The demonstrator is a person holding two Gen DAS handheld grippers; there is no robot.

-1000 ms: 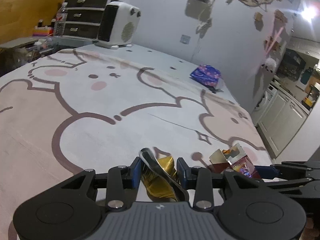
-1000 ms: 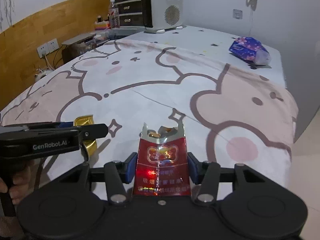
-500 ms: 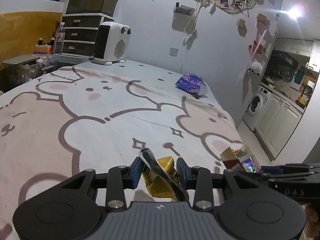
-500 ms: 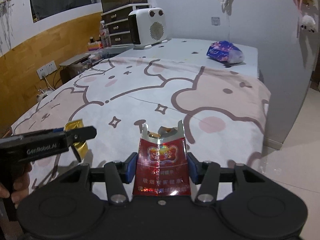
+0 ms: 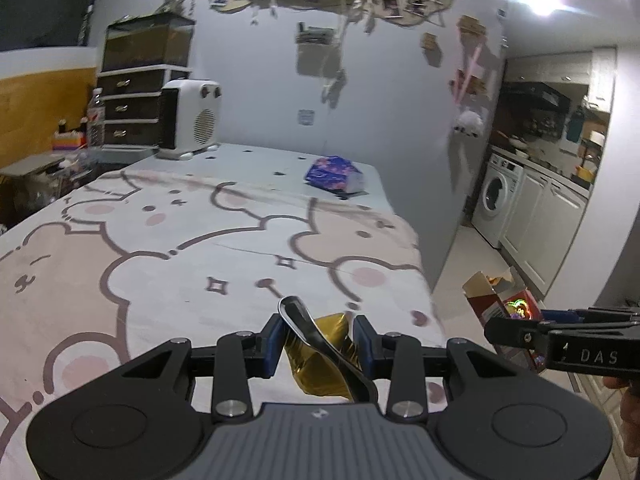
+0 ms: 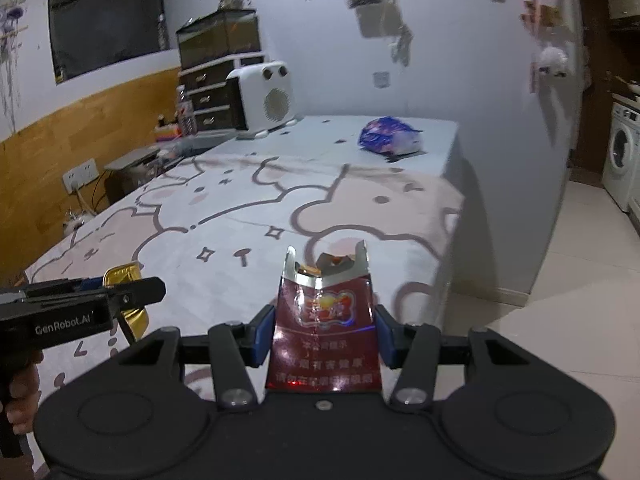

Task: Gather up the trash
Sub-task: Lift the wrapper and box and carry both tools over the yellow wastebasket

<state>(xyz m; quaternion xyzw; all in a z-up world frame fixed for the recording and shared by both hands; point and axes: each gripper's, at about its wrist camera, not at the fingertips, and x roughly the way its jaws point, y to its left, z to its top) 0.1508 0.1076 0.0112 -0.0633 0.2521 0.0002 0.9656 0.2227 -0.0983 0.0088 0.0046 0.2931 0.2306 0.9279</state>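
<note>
Both grippers have drawn back from the bed since the earlier frames: the bear-print sheet (image 5: pixel 168 248) now lies farther off, more of the wall shows above it, and floor tiles (image 6: pixel 560 280) have come into the right wrist view. Neither grip has changed.

From the left wrist view, the left gripper (image 5: pixel 316 340) is closed part-way on a crumpled gold foil wrapper (image 5: pixel 324 360). Its blue pads (image 5: pixel 272 344) press on the wrapper from either side, and a silvery flap of the foil curls up and across between them. The wrapper hangs clear of the sheet, above the near corner of the bed.

From the right wrist view, the right gripper (image 6: pixel 320 336) is clamped on a dark red cigarette pack (image 6: pixel 324 328) with a torn-open top and silver lining showing. The pack stands upright between the blue pads (image 6: pixel 262 336), which touch both of its long edges. It sits off the mattress, near the bed's corner and partly over the floor.

Each tool shows in the other's view: the right gripper with its red pack at the right edge of the left camera, the left gripper with its gold wrapper at the left edge of the right camera, a hand (image 6: pixel 20 396) on its handle.

At the far end of the bed lies a blue patterned packet (image 5: pixel 334 174), well apart from both grippers, with a white fan heater (image 5: pixel 192 116) beyond it.
</note>
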